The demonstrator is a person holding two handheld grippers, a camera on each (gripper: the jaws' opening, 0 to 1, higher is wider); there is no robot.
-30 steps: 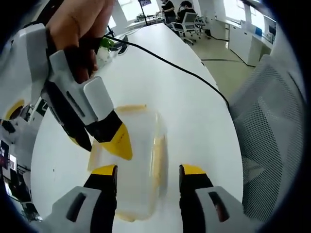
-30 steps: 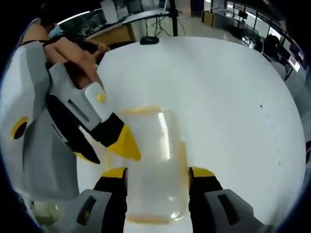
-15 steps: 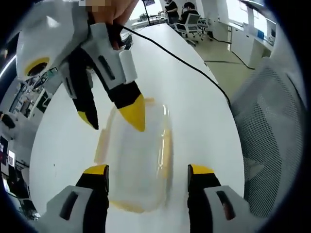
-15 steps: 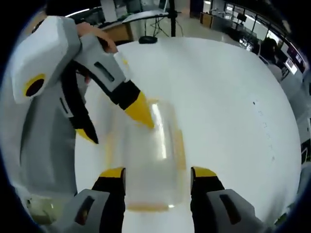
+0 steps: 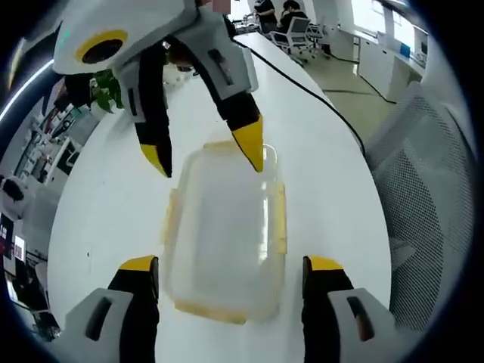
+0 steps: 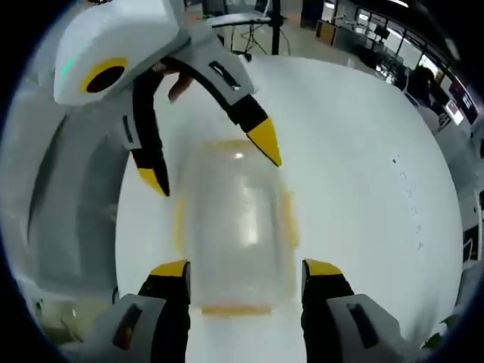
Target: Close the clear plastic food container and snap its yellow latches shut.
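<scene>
A clear plastic container point(image 5: 225, 227) lies on the white table point(image 5: 98, 204) with its lid resting on top. Yellow latches point(image 5: 280, 219) run along its sides and ends. Whether they are snapped I cannot tell. My left gripper point(image 5: 231, 265) is open, its jaws wider than the container's near end. My right gripper point(image 5: 204, 155) faces it from the far end, open, with its yellow fingertips point(image 5: 249, 144) hanging over that end. In the right gripper view the container point(image 6: 236, 219) lies between my open right gripper point(image 6: 246, 268) and the open left gripper point(image 6: 212, 162).
A white mesh chair point(image 5: 427, 189) stands close to the table's right edge. A black cable point(image 5: 302, 89) trails across the table beyond the container. A green plant point(image 5: 106, 87) sits at the far left. Desks and seated people are far behind.
Each gripper has swung from beside the container to its opposite end, so the two now face each other along it. The jaws stand slightly wider, and the container looks more centred.
</scene>
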